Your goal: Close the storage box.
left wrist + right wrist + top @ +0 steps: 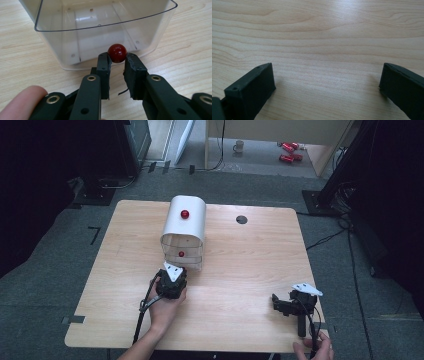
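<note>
A red knob (117,52) on the clear drawer (105,30) is being gripped by the left gripper (117,65); the right gripper (325,82) is being rested wide-jawed on the surface (317,37).

My right gripper (327,87) has its two black jaws spread wide apart, one at each lower corner, with nothing between them. Beneath and ahead lies the pale wooden table (319,37), its grain running across, lit brighter toward the top.
</note>
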Motion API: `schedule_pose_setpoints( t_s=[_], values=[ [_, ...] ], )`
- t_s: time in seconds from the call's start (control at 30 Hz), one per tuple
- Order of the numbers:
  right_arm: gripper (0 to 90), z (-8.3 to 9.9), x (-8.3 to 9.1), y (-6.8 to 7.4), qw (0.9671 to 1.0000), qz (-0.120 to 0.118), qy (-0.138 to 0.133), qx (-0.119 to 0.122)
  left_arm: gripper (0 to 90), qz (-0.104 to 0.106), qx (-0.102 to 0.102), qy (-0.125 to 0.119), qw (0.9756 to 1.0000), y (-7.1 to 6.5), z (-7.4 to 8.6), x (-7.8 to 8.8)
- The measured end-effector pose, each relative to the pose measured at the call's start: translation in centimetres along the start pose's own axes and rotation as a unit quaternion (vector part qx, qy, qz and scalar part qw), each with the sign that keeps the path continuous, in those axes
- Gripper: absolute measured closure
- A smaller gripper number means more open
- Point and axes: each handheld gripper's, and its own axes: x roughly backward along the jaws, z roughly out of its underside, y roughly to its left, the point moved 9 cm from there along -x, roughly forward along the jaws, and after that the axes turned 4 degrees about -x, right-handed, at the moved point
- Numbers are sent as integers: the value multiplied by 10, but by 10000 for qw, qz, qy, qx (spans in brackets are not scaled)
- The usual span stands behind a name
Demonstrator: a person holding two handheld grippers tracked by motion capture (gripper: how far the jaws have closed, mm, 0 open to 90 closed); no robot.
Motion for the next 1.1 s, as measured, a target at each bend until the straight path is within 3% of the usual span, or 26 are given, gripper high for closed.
schedule_pose_setpoints(
  t_s=[0.8, 0.93, 1.1],
  values=[
    [0, 0, 0, 0, 10000, 1, 0, -4, 734, 13, 50, -92, 9999, 2, -5, -11],
    [0, 0, 0, 0, 10000, 0, 0, -3, 633, 97, 13, -86, 9999, -1, -4, -10],
    [0, 0, 0, 0, 10000, 1, 0, -2, 338, 294, -20, 142, 9995, -4, 4, -7]
  ],
)
